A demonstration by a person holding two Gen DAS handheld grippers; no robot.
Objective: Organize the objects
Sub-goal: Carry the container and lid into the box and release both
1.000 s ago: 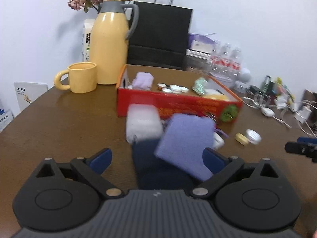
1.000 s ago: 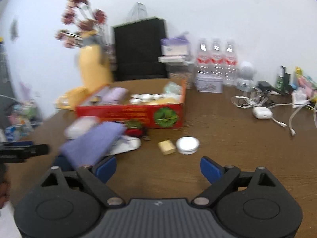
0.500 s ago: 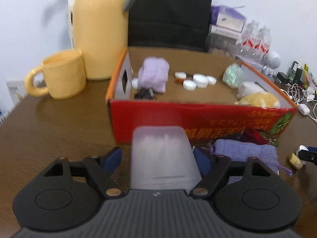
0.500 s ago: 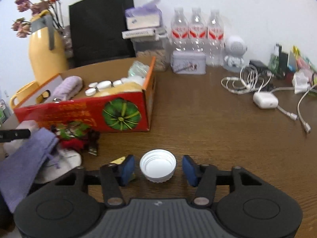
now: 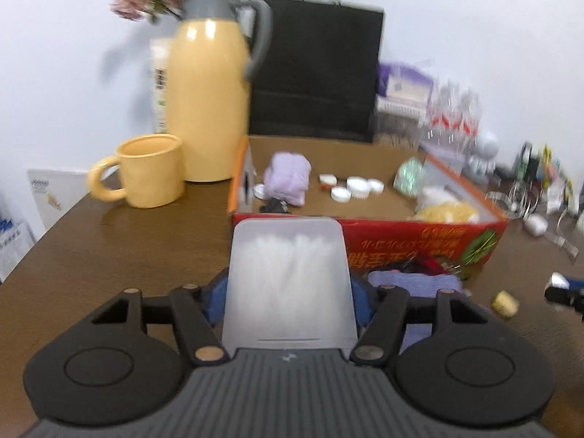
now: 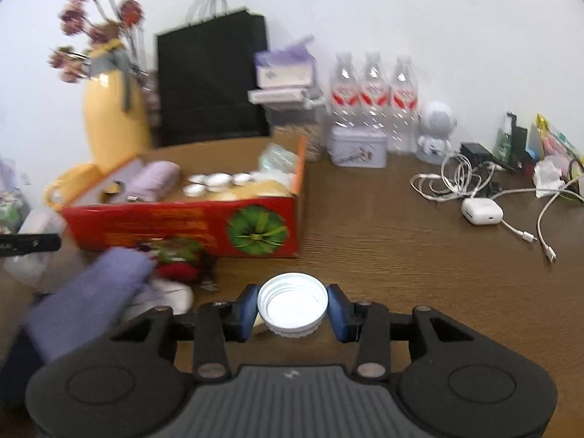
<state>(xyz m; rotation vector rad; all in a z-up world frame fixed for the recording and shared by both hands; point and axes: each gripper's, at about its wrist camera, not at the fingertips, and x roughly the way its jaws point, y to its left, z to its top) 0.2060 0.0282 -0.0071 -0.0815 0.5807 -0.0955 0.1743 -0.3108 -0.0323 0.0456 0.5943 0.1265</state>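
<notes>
Progress: partway, by my read. Red cardboard box (image 5: 419, 244) already holds a lilac rolled cloth (image 5: 287, 179), several white caps (image 5: 352, 186), a greenish wrapped item (image 5: 410, 175) and something yellow and fluffy (image 5: 447, 213) at its near right corner.

Left gripper (image 5: 288, 301): jaws closing, blue pads hard against both sides of a translucent white plastic box (image 5: 290, 284). Looks clamped. The plastic box sits right in front of the camera, with the red box's front wall just beyond at 12 o'clock.

Right gripper (image 6: 292, 310): jaws closing, pads touching a white bottle cap (image 6: 292, 304) at its 9 and 3 o'clock edges, open side up. Cannot tell whether the cap is off the table (image 6: 401, 255) yet.

Still outside the box, in the right wrist view:
- purple cloth (image 6: 91, 299) at 9 o'clock of the cap, near the left edge
- red-and-green bundle (image 6: 175, 261) at 10 o'clock, against the box front
- white flat item (image 6: 171, 295) beside the purple cloth, partly under it
- small yellow block (image 5: 505, 303), clear only in the left wrist view, at 3 o'clock of the plastic box

Left to do, my guess: carry both held items over the rim and drop them in, then collect those four. Cables, charger, bottles, tin at 1–3 o'clock: unclear whether they belong to the job.

Blur in both views, so small details are shaky.
</notes>
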